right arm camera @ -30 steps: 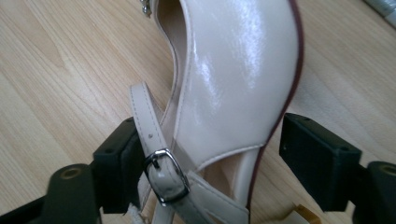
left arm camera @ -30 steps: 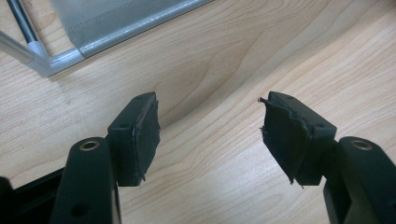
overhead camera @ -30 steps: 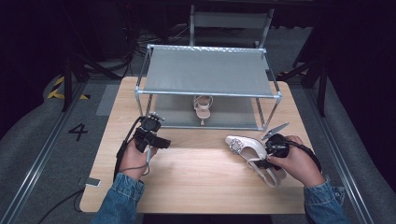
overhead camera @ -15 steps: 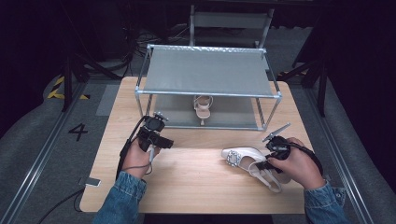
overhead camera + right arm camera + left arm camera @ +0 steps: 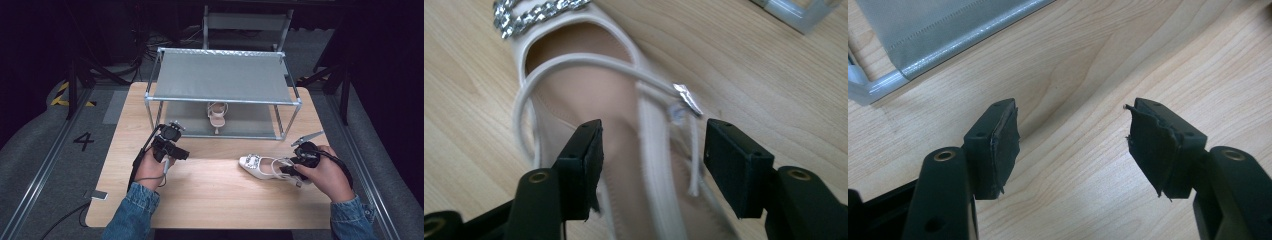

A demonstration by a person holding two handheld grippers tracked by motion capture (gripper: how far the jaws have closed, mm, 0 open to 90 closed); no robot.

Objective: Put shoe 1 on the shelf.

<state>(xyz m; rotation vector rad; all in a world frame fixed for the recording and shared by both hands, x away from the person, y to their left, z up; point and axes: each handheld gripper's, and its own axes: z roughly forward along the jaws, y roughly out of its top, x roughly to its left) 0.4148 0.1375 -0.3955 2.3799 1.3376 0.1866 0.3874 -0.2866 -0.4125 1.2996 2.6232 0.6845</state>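
— Where's the white heeled sandal with the jewelled toe band (image 5: 262, 167) now?

— Lower right of the high view, lying on the pale wooden table (image 5: 215, 195) with its toe pointing left. A second ago it sat a touch higher and further left in the frame; it has come down toward the near edge.

— And the right gripper (image 5: 291, 168)?

— At the heel end. Its jaws have just been opening again after a squeeze; in the right gripper view the black pads (image 5: 585, 160) stand either side of the heel part and thin straps, not pressing. I'd say it's re-gripping, hunting a firmer hold.

— The left gripper (image 5: 181, 154)?

— Lower left of centre, jaws moderately wide over bare wood, holding nothing, unmoved.

— So where's the shoe headed?

— Likely the grey metal-framed shoe rack (image 5: 222, 75) behind, where a matching sandal (image 5: 217, 113) waits on the lower shelf.
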